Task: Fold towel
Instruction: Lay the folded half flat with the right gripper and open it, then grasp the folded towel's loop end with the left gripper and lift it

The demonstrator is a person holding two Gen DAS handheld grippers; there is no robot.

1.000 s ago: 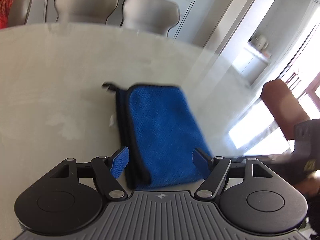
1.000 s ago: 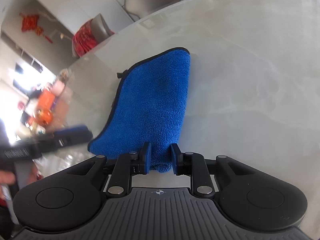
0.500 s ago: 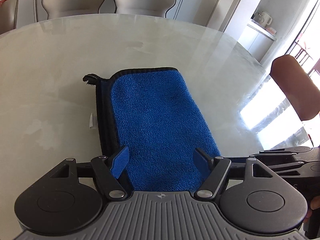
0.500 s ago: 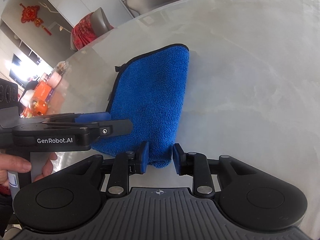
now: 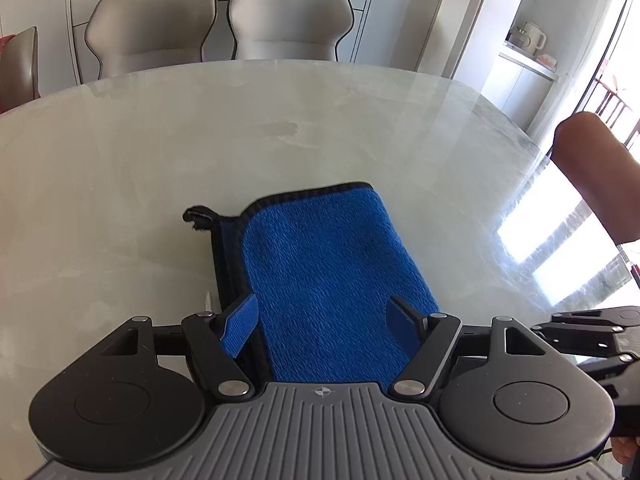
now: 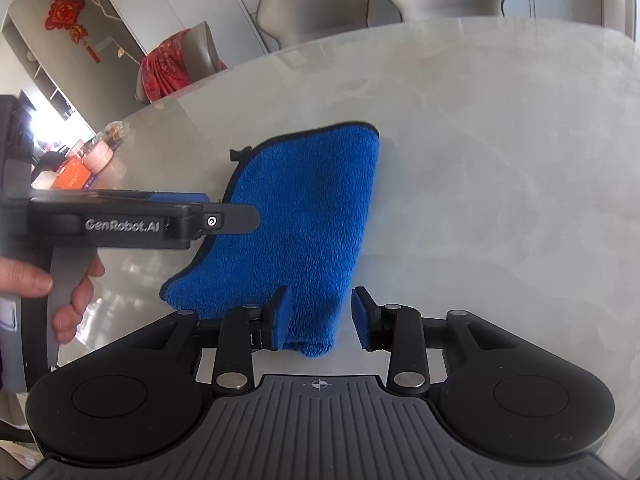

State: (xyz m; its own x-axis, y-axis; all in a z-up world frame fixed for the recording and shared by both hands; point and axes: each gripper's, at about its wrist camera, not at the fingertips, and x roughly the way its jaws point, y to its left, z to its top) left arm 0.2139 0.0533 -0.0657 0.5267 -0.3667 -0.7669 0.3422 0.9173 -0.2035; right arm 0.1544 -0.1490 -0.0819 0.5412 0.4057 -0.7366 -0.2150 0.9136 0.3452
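Left wrist view: the left gripper [image 5: 324, 320] has slid closer, jaws wide and empty, straddling the folded towel [image 5: 332, 276] just ahead.

Right wrist view: the right gripper [image 6: 320, 312] is opening, releasing the towel's [image 6: 308, 220] near corner; the fold looks finished.

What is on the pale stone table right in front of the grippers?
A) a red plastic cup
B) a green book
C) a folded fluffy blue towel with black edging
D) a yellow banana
C: a folded fluffy blue towel with black edging lies flat on the pale stone table.
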